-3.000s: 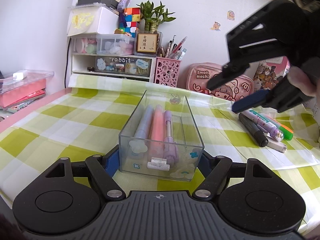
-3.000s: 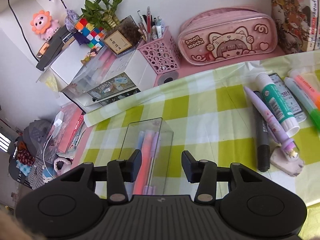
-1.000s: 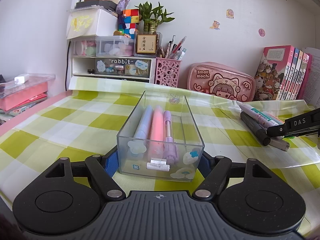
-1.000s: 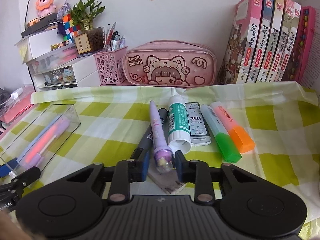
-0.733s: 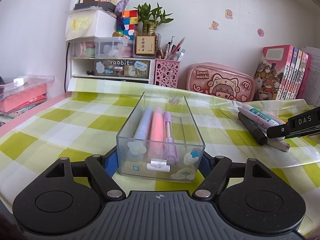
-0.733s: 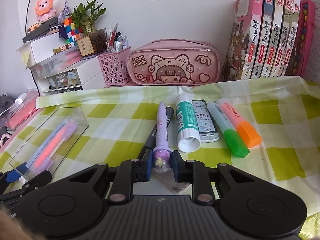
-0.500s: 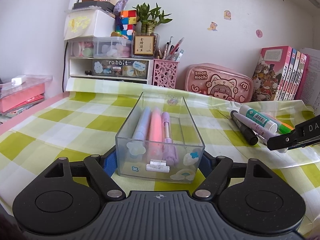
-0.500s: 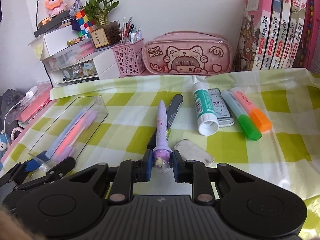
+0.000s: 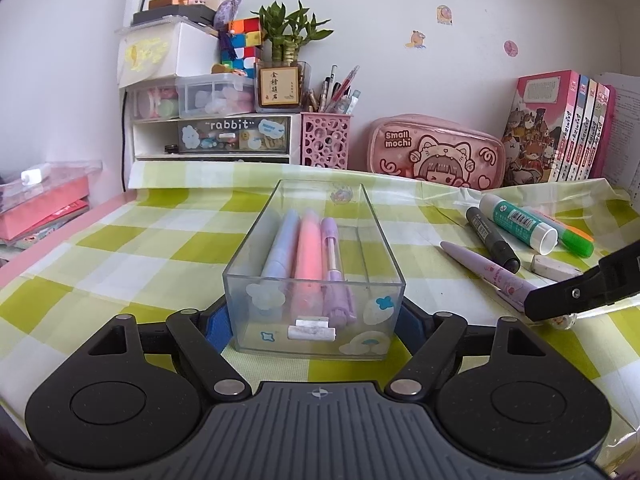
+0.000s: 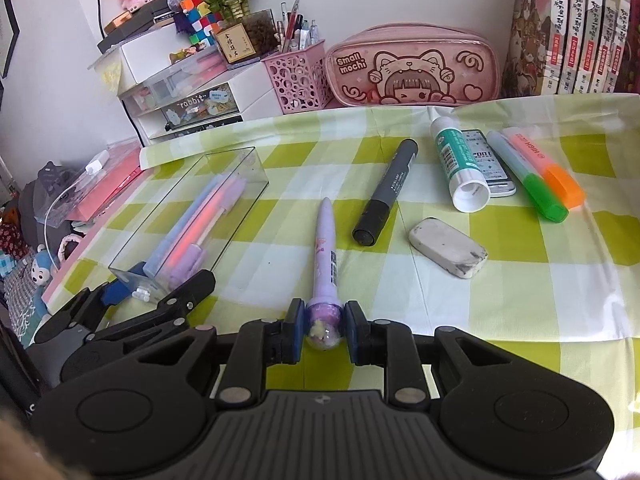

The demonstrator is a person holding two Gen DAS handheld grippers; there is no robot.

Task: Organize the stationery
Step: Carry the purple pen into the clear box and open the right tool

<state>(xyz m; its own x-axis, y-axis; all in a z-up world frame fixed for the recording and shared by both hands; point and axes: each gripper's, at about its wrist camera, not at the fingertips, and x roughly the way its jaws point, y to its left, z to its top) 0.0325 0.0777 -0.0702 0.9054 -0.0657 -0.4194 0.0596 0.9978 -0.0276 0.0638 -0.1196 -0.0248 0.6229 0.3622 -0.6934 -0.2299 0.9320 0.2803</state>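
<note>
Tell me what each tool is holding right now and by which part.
Right tool grips the purple pen by its decorated top end. Left tool clamps the near end of the clear box.

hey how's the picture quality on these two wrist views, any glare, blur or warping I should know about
Left wrist view: sharp, bright daylight; fisheye bends the books inward at the right edge; faint reflections on the clear box. Right wrist view: also sharp, stronger edge warping; soft sheen on the tablecloth at right; the pen in the right gripper is in focus.
</note>
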